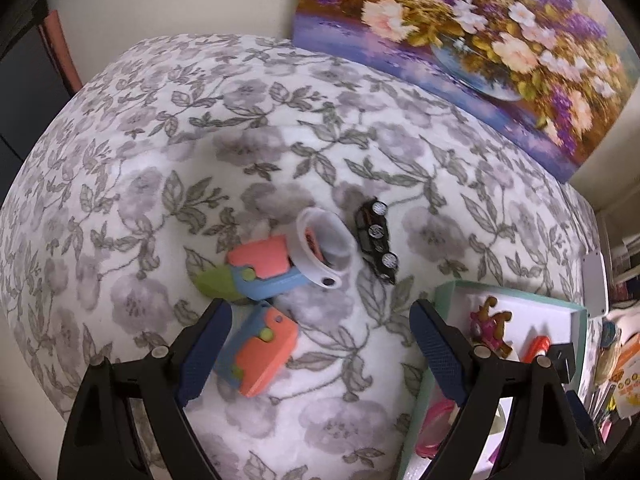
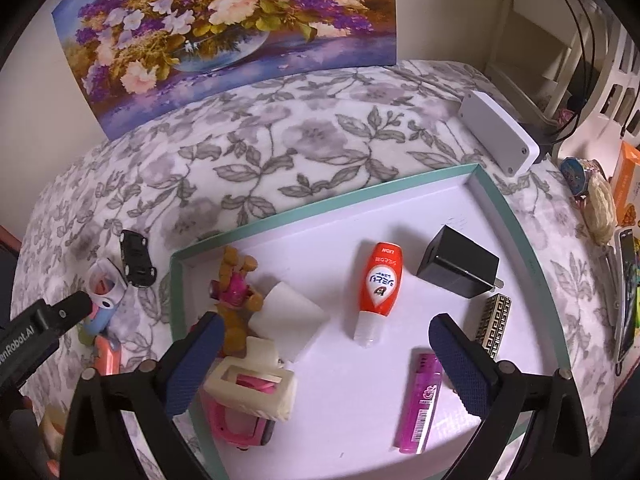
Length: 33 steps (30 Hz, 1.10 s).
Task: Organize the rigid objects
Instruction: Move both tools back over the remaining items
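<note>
My left gripper (image 1: 320,312) hangs open over the floral blanket, nothing between its fingers. Just ahead of it lie two orange-and-blue folding toys (image 1: 260,258) (image 1: 264,356), a white cup-shaped piece (image 1: 324,248) and a black toy car (image 1: 376,236). My right gripper (image 2: 326,320) stands open above the teal-rimmed tray (image 2: 320,204), its pads touching nothing. In the tray lie an orange tube (image 2: 382,280), a black charger (image 2: 456,266), a pink lighter (image 2: 422,400), a patterned case (image 2: 496,324), a cream block (image 2: 256,388), a pink toy car (image 2: 236,424) and a brown-and-pink dog toy (image 2: 236,304).
A flower painting (image 2: 224,28) leans against the wall behind the blanket. A white box (image 2: 500,136) lies beyond the tray's far right corner. Packets, a phone and small items crowd the right edge (image 2: 600,208). A white paper piece (image 2: 292,312) lies in the tray.
</note>
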Available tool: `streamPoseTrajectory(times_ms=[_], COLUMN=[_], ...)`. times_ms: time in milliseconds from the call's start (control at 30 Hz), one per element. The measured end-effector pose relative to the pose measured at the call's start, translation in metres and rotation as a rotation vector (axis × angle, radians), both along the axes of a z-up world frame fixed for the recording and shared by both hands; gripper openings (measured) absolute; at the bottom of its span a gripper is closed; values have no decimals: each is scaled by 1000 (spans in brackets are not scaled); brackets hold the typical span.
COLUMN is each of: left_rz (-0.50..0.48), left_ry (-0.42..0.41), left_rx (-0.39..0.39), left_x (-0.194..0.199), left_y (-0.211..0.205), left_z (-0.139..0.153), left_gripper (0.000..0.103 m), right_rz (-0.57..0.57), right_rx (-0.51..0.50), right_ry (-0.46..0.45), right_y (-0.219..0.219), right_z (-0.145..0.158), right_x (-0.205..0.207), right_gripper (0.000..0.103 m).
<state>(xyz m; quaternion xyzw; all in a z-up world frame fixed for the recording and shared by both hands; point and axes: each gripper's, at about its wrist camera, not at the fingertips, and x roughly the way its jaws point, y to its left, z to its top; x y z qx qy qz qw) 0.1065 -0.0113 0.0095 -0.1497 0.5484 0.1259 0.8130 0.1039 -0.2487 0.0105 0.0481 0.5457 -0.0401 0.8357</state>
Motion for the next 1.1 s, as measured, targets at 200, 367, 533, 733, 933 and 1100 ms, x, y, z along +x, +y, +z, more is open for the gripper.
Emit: streamPoseTrajectory(times_ms=[200, 367, 533, 733, 933, 1100], left_rz=[44, 76, 97, 146, 165, 173], left_ry=[-4, -4, -9, -21, -4, 39], left_rx=[28, 55, 60, 41, 21, 4], left_x=[0, -1, -3, -11, -16, -22], left_y=[25, 49, 71, 98, 115, 121], left_z=[3, 5, 9, 12, 5, -9], left_gripper=[91, 91, 91, 91, 91, 91], right_rz=[30, 74, 109, 158, 219, 286], right_rx=[10, 13, 53, 80, 83, 66], right_ry=[-24, -36, -48, -55, -39, -30], right_y=[15, 33, 52, 79, 109, 136], right_z=[5, 7, 7, 6, 0, -6], right_x=[-2, -3, -3, 0, 2, -1], right_gripper=[103, 103, 103, 103, 103, 103])
